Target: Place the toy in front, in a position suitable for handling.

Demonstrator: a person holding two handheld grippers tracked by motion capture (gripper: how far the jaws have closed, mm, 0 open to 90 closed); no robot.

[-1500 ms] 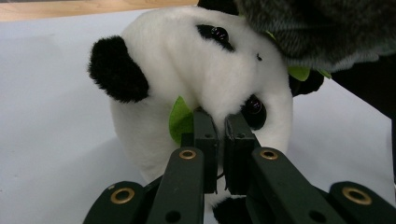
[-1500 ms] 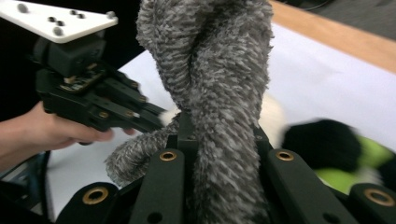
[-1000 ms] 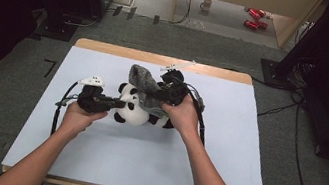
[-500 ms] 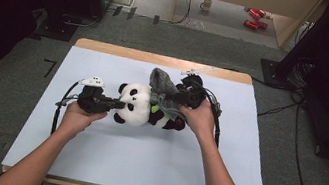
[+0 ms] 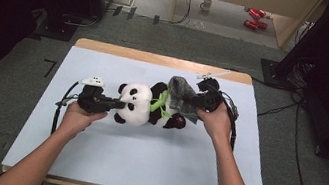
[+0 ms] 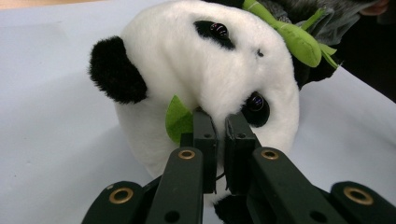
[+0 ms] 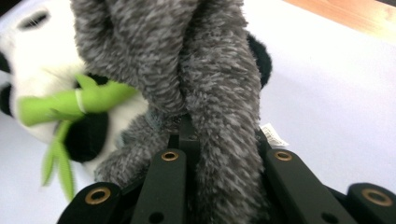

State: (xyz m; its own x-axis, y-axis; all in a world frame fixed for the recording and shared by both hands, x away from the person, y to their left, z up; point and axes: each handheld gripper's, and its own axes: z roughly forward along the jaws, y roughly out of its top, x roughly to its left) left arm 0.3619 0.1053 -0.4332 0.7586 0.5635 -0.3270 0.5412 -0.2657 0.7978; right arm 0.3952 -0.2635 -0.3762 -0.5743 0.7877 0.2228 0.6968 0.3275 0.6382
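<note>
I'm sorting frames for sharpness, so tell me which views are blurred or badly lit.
High view: soft but readable, the table evenly lit, the surroundings dark. Left gripper view: the panda toy is crisp, with mild shade under its head. Right gripper view: the grey knitted garment is sharp enough, while the panda's green bamboo and face at the left edge are smeared by motion blur.

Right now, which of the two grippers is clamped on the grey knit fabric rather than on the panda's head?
The right gripper: its jaws pinch the grey knit garment at the panda's lower body. The left gripper is shut on the plush panda at its face.
</note>
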